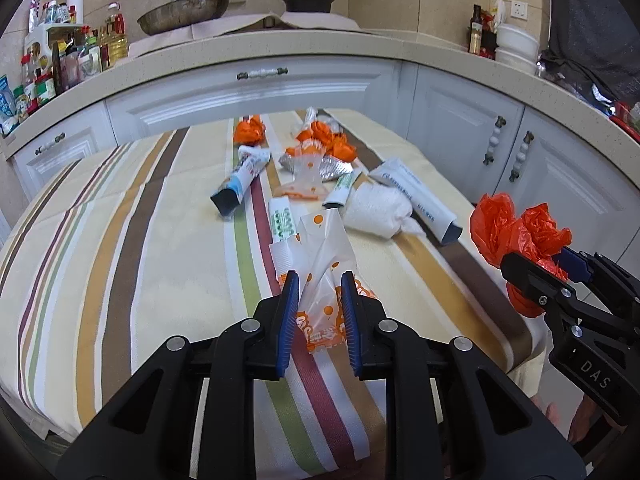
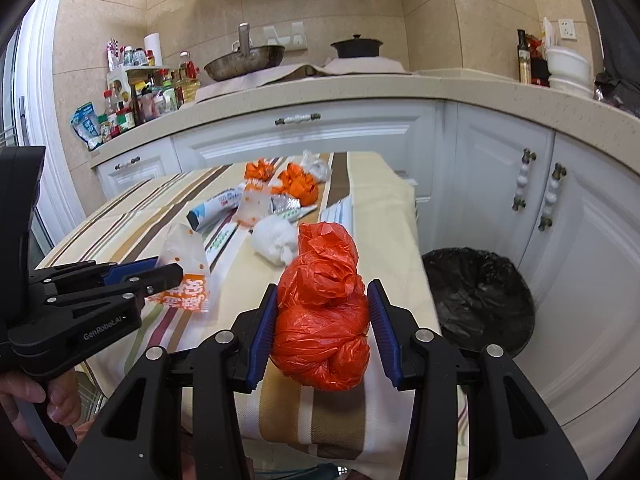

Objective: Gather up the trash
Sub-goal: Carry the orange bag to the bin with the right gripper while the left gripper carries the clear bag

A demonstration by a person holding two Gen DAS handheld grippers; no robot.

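My left gripper [image 1: 319, 280] is shut on a clear snack wrapper with orange print [image 1: 320, 280], lifted at the near edge of the striped table; it also shows in the right wrist view [image 2: 188, 264]. My right gripper [image 2: 322, 292] is shut on a crumpled orange plastic bag [image 2: 324, 312], which also shows in the left wrist view [image 1: 516, 236]. It is above the table's right edge. A black-lined trash bin [image 2: 480, 300] stands on the floor to the right of the table.
Further trash lies on the striped tablecloth [image 1: 140, 260]: a white paper wad [image 1: 376, 212], toothpaste boxes [image 1: 244, 180], foil wrappers [image 1: 324, 168] and more orange bags [image 1: 250, 130]. White cabinets and a counter with bottles, pan and pot stand behind.
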